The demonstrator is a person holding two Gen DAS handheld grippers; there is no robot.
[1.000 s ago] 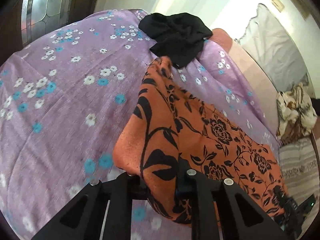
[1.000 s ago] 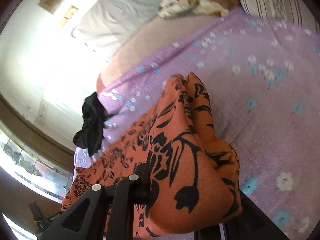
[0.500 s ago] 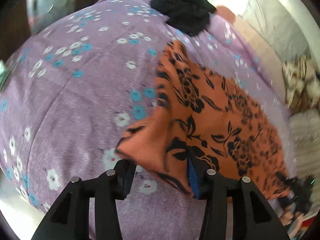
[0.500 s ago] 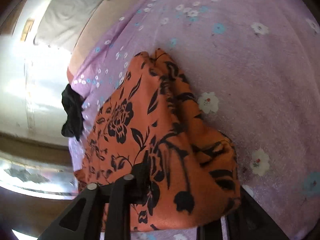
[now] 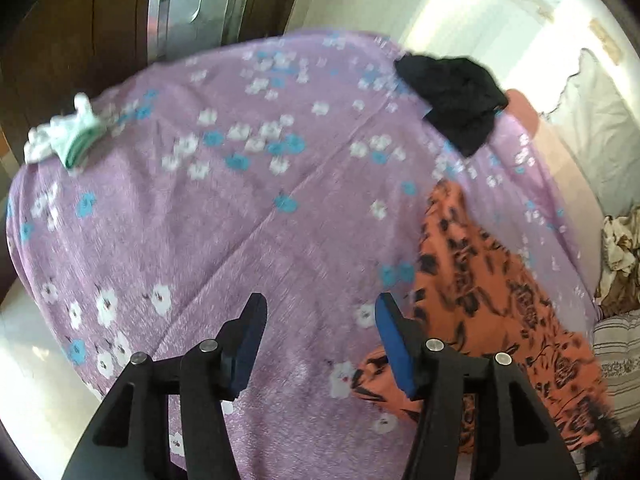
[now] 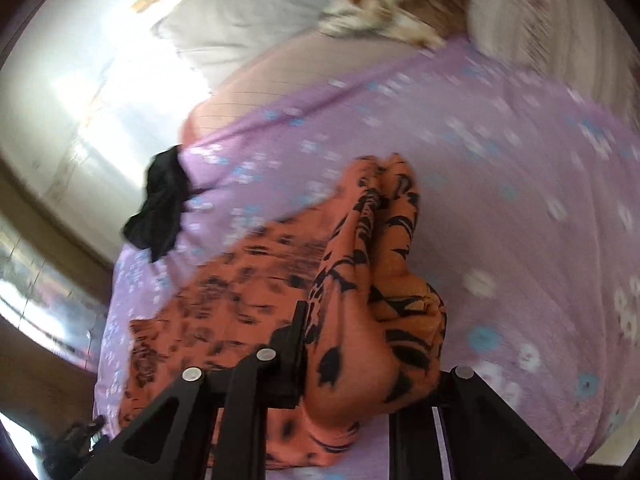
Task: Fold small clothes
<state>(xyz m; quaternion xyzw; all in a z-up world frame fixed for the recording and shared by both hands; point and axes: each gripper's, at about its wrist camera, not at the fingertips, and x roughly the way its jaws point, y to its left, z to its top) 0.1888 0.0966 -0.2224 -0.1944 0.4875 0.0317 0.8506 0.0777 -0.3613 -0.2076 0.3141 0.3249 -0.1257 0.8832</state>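
The orange cloth with black flowers and leaves (image 6: pixel 372 320) lies on the purple bed sheet with white and blue flowers (image 5: pixel 240 220), and part of it is bunched up in your right claw (image 6: pixel 372 344). In your right wrist view the cloth fills the low middle, from about 6 o'clock up to the centre, and a flat part of it spreads out toward 8 o'clock. Your right claw is closing, and the thick bunch of orange cloth sits between its two black fingers; the left finger (image 6: pixel 296 344) presses on the cloth, and the cloth hides the tip of the other one. In your left wrist view the same orange cloth (image 5: pixel 500 320) lies at about 4 o'clock, a long strip running up toward 2 o'clock. Your left claw (image 5: pixel 320 332) is opening, and there is nothing between its blue pads (image 5: pixel 394 340), only bare purple sheet. The right pad sits just beside the near edge of the orange cloth. A crumpled black piece of clothing (image 5: pixel 452 100) lies on the sheet at about 1 o'clock in the left view, well apart from the orange cloth. A small white and green folded thing (image 5: pixel 68 136) sits at the sheet's edge at about 10 o'clock. A brown and white crumpled cloth (image 6: pixel 384 4) lies past the sheet at 12 o'clock in the right view, next to a pale striped pillow (image 6: pixel 540 20). Both views are blurry.
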